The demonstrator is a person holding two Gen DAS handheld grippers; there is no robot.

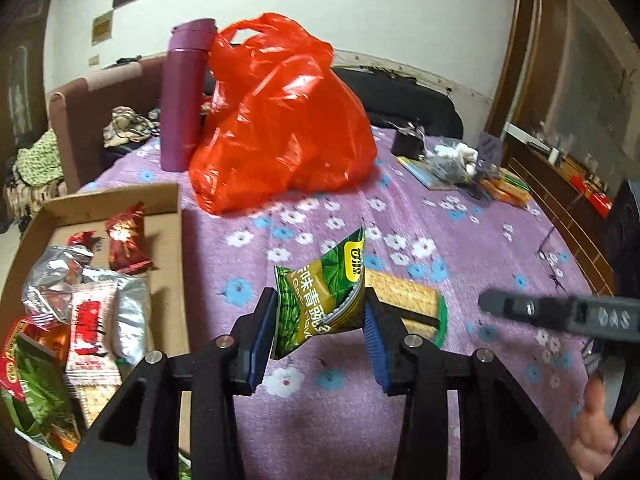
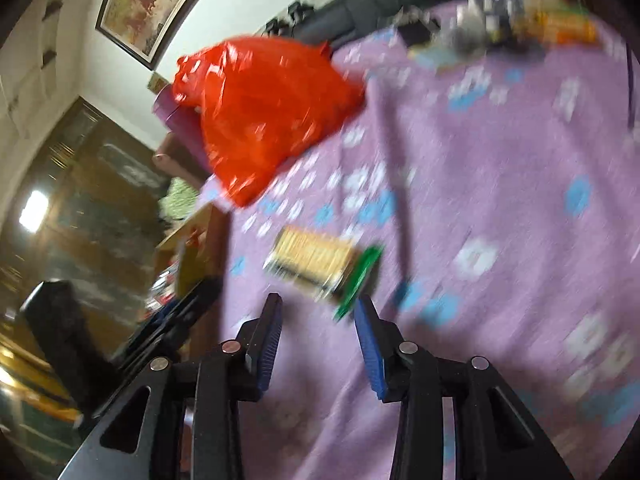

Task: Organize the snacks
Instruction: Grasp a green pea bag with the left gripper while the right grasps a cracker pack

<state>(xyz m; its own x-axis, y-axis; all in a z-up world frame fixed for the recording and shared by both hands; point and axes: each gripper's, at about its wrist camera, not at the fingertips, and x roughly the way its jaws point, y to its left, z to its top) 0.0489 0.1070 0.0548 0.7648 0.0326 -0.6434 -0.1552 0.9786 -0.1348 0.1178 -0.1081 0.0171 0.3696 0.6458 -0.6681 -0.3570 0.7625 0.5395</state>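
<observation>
My left gripper (image 1: 320, 300) is shut on a green snack packet (image 1: 322, 292), lifted clear of the purple flowered cloth (image 1: 460, 240). Behind the packet lies a cracker pack (image 1: 404, 300) with a green end. A cardboard box (image 1: 172, 216) at the left holds several wrapped snacks. The other gripper (image 1: 560, 314) reaches in from the right, a hand below it. In the blurred right wrist view, my right gripper (image 2: 318, 308) stands open with nothing between its pads, just short of the cracker pack (image 2: 312, 258). The left gripper's body (image 2: 176, 316) and the box (image 2: 192, 248) show at the left.
A big red plastic bag (image 1: 280, 120) and a purple flask (image 1: 184, 92) stand at the back of the table. Small boxes and clutter (image 1: 460, 164) sit at the far right. A sofa (image 1: 92, 112) lies behind; a wooden cabinet (image 1: 560, 184) lines the right.
</observation>
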